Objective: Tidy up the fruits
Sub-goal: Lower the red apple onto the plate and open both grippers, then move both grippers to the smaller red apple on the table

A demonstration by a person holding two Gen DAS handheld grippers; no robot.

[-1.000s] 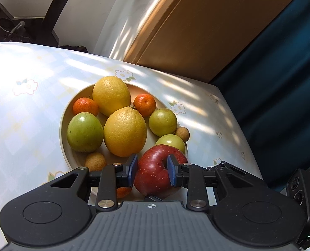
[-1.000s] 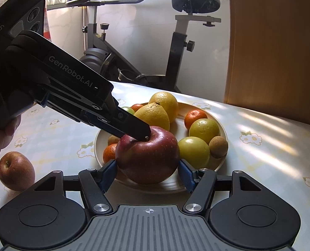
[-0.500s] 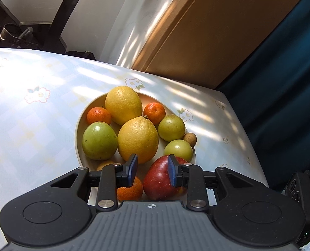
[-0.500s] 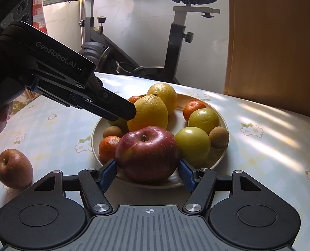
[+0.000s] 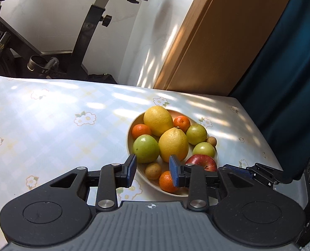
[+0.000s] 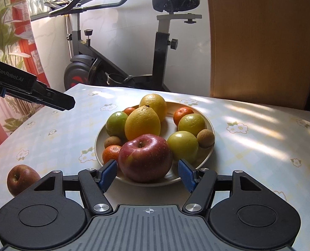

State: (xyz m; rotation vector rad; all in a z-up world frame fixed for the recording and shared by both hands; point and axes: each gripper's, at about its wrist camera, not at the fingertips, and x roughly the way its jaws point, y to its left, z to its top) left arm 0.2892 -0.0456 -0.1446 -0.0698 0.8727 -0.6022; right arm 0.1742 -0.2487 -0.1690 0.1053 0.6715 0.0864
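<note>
Just ahead of the right tool [image 6: 147, 173], whose blue pads stand apart from it, the red apple [image 6: 145, 158] sits stem-up at the plate's [image 6: 207, 121] near rim. A nudge could roll it off. Beyond, the left tool [image 6: 68, 104] hangs empty, jaws opening. A second apple [image 6: 21, 179] lies on the surface [image 6: 259, 146].

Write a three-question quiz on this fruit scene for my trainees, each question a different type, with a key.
1. True or false: the red apple lies on the plate.
2. Which fruit lies off the plate, on the table? A) lemon B) small apple C) tangerine
3. Fill in: nothing is between the left gripper's pads; it holds ____.

Key: 1 true; 2 B, the small apple; 3 nothing.
</note>
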